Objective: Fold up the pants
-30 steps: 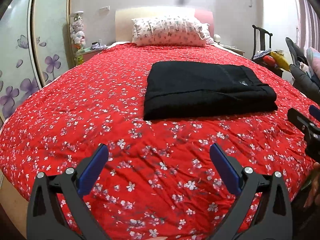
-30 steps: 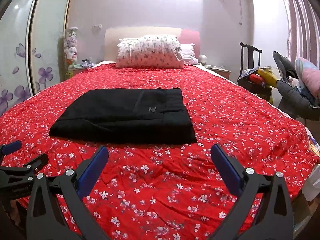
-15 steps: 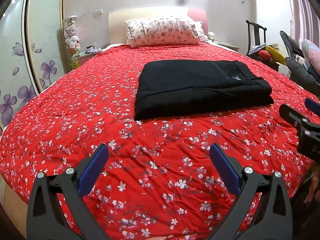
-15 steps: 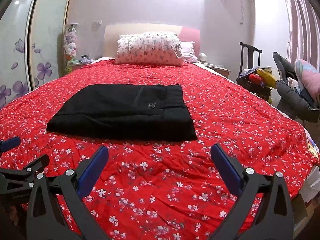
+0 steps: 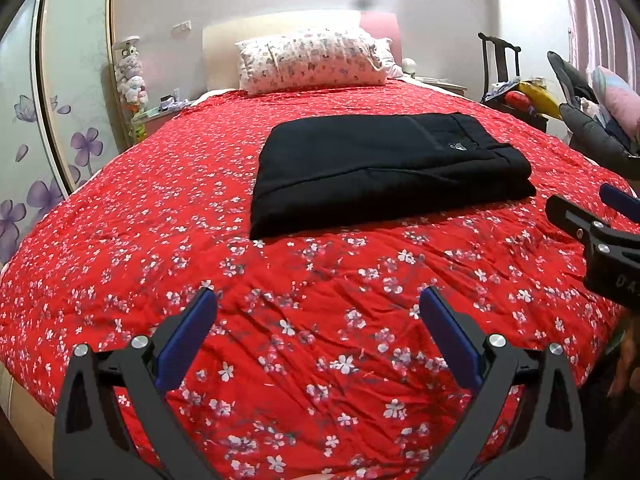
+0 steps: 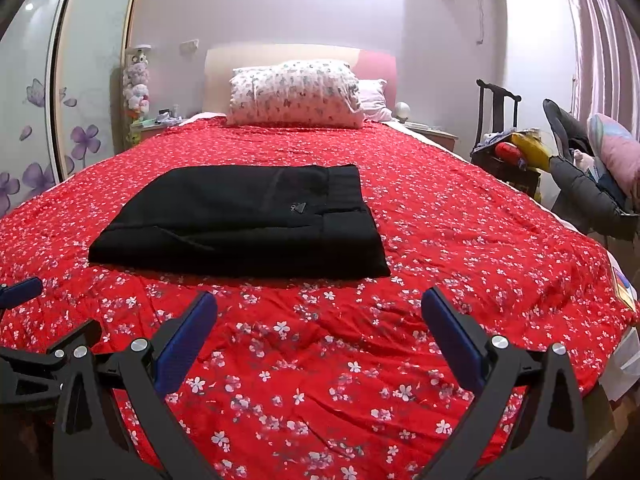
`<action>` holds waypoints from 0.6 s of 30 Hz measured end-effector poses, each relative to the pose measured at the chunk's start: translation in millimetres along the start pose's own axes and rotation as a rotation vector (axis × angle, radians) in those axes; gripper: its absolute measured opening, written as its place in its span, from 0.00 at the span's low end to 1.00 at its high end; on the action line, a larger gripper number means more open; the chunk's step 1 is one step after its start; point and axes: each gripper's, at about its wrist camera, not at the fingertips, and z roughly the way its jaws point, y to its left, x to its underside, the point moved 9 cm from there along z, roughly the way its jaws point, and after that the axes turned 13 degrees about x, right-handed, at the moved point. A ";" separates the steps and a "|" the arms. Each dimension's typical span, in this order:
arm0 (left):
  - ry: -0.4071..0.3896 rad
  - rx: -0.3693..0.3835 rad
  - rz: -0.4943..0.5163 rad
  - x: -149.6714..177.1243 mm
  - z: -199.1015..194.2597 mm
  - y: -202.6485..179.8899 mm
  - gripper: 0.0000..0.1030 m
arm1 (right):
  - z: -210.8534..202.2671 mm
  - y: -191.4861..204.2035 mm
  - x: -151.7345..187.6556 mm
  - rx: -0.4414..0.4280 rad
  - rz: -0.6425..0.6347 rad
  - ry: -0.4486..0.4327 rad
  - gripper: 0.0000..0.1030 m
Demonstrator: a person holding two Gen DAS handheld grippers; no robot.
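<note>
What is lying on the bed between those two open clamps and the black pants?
Nothing visible. Only bare red floral bedspread lies between the black pants and both open grippers, the left gripper and the right gripper. The pillow sits far behind the pants.

Black tongs [image 5: 318, 316], blue pads [image 5: 186, 338], silver screws

The right gripper [image 5: 612, 248], at the right edge of the left wrist view, bears faint pale letters that look like "DA"; the rest is cut off. The pants [image 6: 248, 224] carry a small pale triangular logo near the waistband, too small to read.
</note>
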 end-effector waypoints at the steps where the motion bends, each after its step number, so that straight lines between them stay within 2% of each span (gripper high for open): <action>1: 0.000 -0.001 0.001 0.1 0.0 -0.2 0.98 | 0.1 -0.2 -0.2 0.000 0.000 0.000 0.99; 18: 0.002 0.001 -0.005 0.9 -0.1 -0.8 0.98 | 4.0 -2.7 3.8 -0.004 -0.002 0.011 0.99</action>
